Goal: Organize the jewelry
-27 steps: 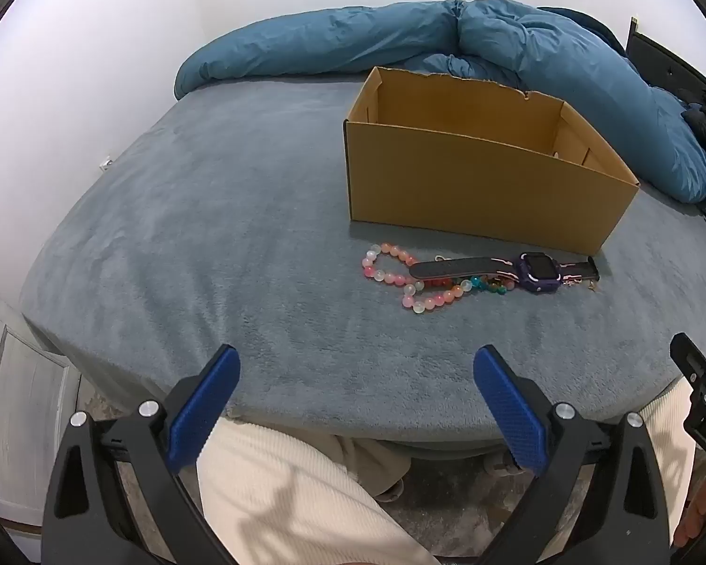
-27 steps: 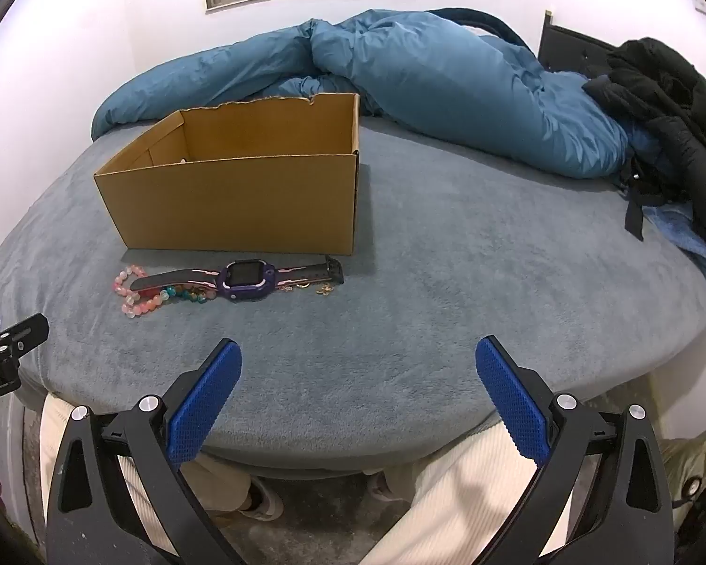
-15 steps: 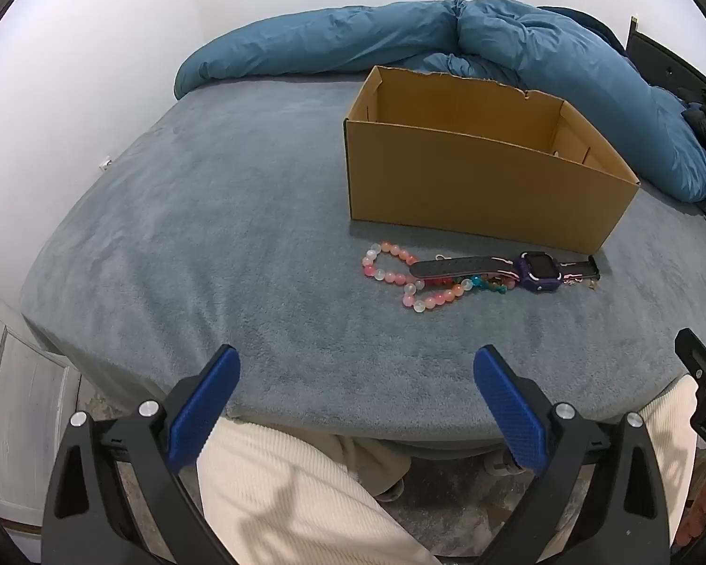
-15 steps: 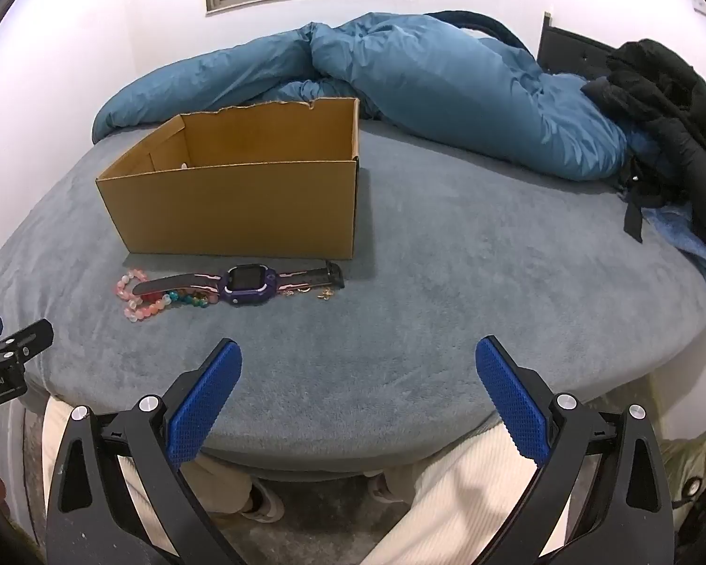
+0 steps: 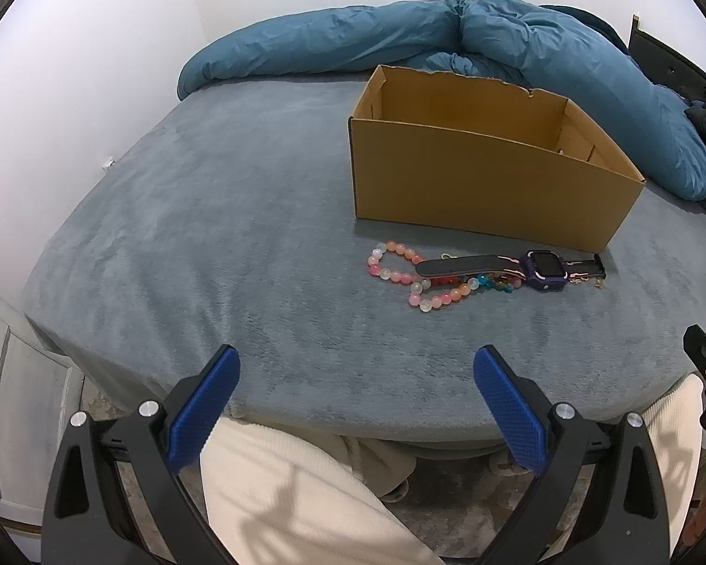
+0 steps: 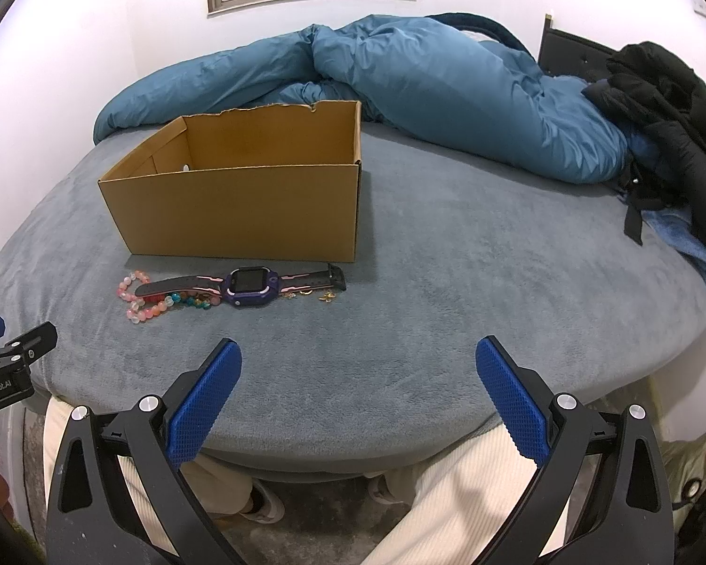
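Readably, "GenRobot.AI" printed on left gripper body, seen at right-view edge. Left gripper and right gripper both spread wide, holding nothing, low near bed edge. Purple watch lying across pink bead bracelet, just before open cardboard box. Small gold trinkets beside strap end.

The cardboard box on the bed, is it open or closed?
Open. The cardboard box has no lid or flaps over it; both views look down onto its inner walls.
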Action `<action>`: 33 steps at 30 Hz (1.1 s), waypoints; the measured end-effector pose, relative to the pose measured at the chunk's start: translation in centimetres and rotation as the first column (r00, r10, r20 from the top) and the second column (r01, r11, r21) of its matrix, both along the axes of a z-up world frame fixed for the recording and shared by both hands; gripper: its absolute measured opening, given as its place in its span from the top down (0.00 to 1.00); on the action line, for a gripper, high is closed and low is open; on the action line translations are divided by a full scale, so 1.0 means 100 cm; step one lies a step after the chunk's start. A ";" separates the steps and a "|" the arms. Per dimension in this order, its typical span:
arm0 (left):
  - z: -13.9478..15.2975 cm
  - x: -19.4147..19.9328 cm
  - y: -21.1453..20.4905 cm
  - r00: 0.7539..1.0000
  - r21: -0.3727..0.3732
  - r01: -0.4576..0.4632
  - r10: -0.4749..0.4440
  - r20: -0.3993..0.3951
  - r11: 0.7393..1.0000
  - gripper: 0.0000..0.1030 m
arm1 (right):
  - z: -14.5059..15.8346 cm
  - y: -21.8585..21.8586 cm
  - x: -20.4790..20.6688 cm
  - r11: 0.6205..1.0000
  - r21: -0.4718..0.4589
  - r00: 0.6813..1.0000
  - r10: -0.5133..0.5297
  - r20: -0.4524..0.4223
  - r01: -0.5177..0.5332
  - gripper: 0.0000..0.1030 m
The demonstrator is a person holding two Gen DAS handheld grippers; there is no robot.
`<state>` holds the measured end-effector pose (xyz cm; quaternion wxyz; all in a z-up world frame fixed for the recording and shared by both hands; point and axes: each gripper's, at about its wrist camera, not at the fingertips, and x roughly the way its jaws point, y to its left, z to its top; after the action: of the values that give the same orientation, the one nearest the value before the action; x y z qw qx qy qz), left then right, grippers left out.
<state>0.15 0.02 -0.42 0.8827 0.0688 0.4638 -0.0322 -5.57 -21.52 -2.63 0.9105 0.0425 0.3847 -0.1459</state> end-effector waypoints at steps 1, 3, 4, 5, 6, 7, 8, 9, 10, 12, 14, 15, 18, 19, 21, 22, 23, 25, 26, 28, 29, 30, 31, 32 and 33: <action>0.000 0.000 0.000 1.000 0.000 0.000 0.000 0.000 1.000 0.05 | 0.000 0.000 0.000 1.000 0.000 1.000 0.000 0.000 0.000 0.08; 0.001 -0.001 0.002 1.000 0.001 0.000 0.000 0.002 1.000 0.05 | 0.000 0.000 0.000 1.000 -0.001 1.000 0.000 0.000 0.000 0.08; 0.002 -0.001 0.003 1.000 0.001 -0.001 0.001 0.003 1.000 0.05 | 0.000 0.000 0.000 1.000 0.000 1.000 0.000 0.002 0.000 0.08; 0.001 -0.001 0.004 1.000 0.000 -0.001 0.001 0.004 1.000 0.05 | 0.000 0.000 0.000 1.000 0.000 1.000 0.000 0.001 0.000 0.08; 0.001 -0.001 0.004 1.000 0.001 -0.001 0.001 0.003 1.000 0.05 | 0.000 0.000 0.000 1.000 0.000 1.000 0.000 0.001 0.000 0.08; 0.001 -0.001 0.005 1.000 0.000 -0.001 0.001 0.003 1.000 0.05 | 0.000 0.000 0.000 1.000 0.001 1.000 -0.001 0.002 0.001 0.08; 0.002 -0.001 0.004 1.000 0.001 -0.001 0.001 0.003 1.000 0.05 | 0.000 0.000 0.000 1.000 0.001 1.000 -0.001 0.002 0.001 0.08; 0.002 -0.001 0.004 1.000 0.001 0.000 0.000 0.003 1.000 0.05 | 0.000 0.000 0.000 1.000 0.000 1.000 0.000 0.002 0.000 0.08; 0.002 -0.001 0.004 1.000 0.002 0.000 0.000 0.003 1.000 0.05 | 0.000 0.000 0.000 1.000 0.000 1.000 -0.001 0.002 0.001 0.08; 0.002 -0.001 0.004 1.000 0.002 0.000 0.000 0.003 1.000 0.05 | 0.000 0.000 0.000 1.000 0.001 1.000 -0.001 0.003 0.001 0.08; 0.002 -0.001 0.004 1.000 0.003 0.000 0.000 0.002 1.000 0.05 | 0.000 0.000 0.000 1.000 0.001 1.000 -0.002 0.003 0.002 0.08; 0.002 -0.001 0.004 1.000 0.001 0.001 -0.001 0.002 1.000 0.05 | 0.000 0.000 0.000 1.000 0.001 1.000 -0.002 0.003 0.002 0.08; 0.002 -0.001 0.003 1.000 0.002 0.000 0.000 0.003 1.000 0.05 | 0.000 0.000 0.000 1.000 0.002 1.000 -0.002 0.003 0.002 0.08; 0.002 -0.001 0.003 1.000 0.001 -0.001 0.001 0.002 1.000 0.05 | 0.000 0.000 0.000 1.000 0.001 1.000 -0.002 0.004 0.002 0.08; 0.002 -0.001 0.003 1.000 0.003 -0.001 0.001 0.003 1.000 0.05 | 0.000 0.000 -0.001 1.000 0.002 1.000 -0.002 0.005 0.002 0.08; 0.002 -0.001 0.003 1.000 0.003 -0.001 0.001 0.003 1.000 0.05 | 0.000 0.000 0.000 1.000 0.002 1.000 -0.002 0.005 0.002 0.08; 0.001 -0.001 0.004 1.000 0.002 -0.001 0.001 0.002 1.000 0.05 | 0.000 0.000 0.000 1.000 0.001 1.000 -0.002 0.004 0.002 0.08; 0.002 -0.001 0.003 1.000 0.003 -0.001 0.001 0.003 1.000 0.05 | 0.000 0.000 -0.001 1.000 0.003 1.000 -0.002 0.005 0.002 0.08; 0.002 -0.001 0.004 1.000 0.002 -0.001 0.001 0.003 1.000 0.05 | 0.000 0.000 -0.001 1.000 0.003 1.000 -0.003 0.004 0.002 0.08; 0.001 -0.001 0.003 1.000 0.003 0.000 0.000 0.004 1.000 0.05 | 0.000 0.000 0.000 1.000 0.002 1.000 -0.003 0.005 0.003 0.08; 0.002 -0.001 0.003 1.000 0.003 -0.001 0.001 0.003 1.000 0.05 | 0.000 0.000 0.000 1.000 0.002 1.000 -0.003 0.006 0.003 0.08; 0.002 -0.001 0.003 1.000 0.003 -0.001 0.001 0.003 1.000 0.05 | 0.000 0.000 0.000 1.000 0.002 1.000 -0.003 0.006 0.003 0.08; 0.002 -0.001 0.003 1.000 0.004 -0.001 0.001 0.003 1.000 0.05 | 0.000 0.000 0.000 1.000 0.002 1.000 -0.003 0.005 0.003 0.08; 0.001 -0.001 0.003 1.000 0.003 -0.001 0.001 0.003 1.000 0.05 | 0.000 0.000 0.000 1.000 0.003 1.000 -0.003 0.005 0.003 0.08; 0.002 -0.001 0.003 1.000 0.003 -0.001 0.001 0.003 1.000 0.05 | 0.000 0.000 0.000 1.000 0.004 1.000 -0.004 0.006 0.004 0.08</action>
<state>0.02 0.30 -0.25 0.8832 0.0697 0.4627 -0.0309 -5.61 -21.53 -2.64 0.9112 0.0453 0.3822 -0.1467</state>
